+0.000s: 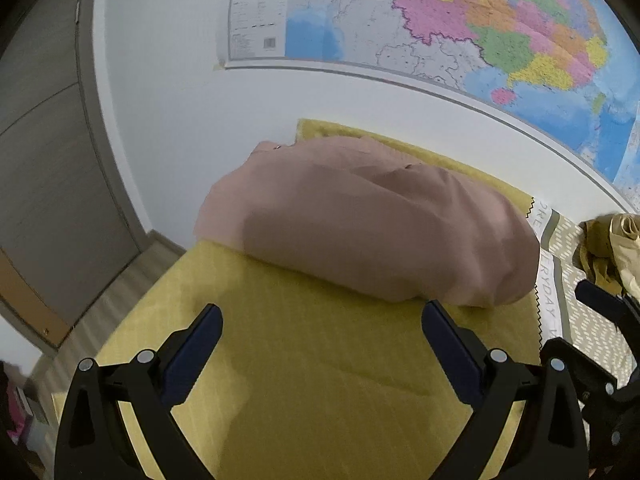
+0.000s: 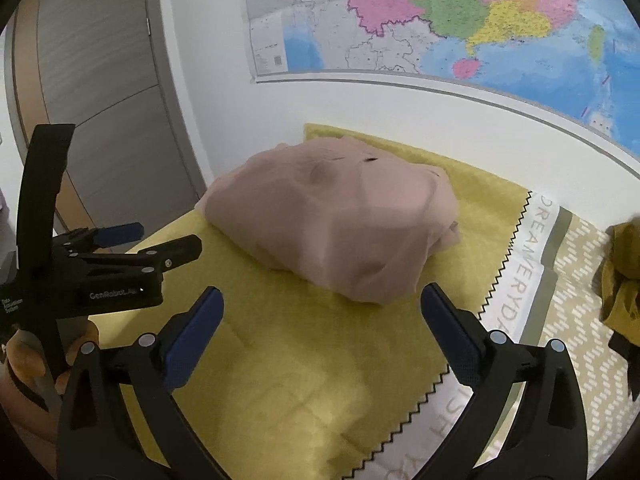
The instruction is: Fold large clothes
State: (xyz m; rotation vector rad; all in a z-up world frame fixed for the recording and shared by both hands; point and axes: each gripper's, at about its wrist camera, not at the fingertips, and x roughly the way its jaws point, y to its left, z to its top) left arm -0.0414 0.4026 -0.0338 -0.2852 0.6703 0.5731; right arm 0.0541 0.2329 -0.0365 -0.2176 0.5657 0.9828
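Observation:
A pink garment (image 1: 372,224) lies folded in a thick bundle on a yellow cloth (image 1: 320,360) on the table, near the wall. It also shows in the right wrist view (image 2: 340,220), on the same yellow cloth (image 2: 304,360). My left gripper (image 1: 322,320) is open and empty, a short way in front of the bundle. My right gripper (image 2: 322,304) is open and empty, also just in front of the bundle. The left gripper shows from the side in the right wrist view (image 2: 168,242), held in a hand at the left, jaws apart.
An olive-yellow garment (image 1: 612,248) lies crumpled at the right, also in the right wrist view (image 2: 620,280), on a patterned cloth with printed letters (image 2: 532,264). A map (image 2: 440,12) hangs on the white wall behind. A grey door (image 2: 100,80) stands at the left.

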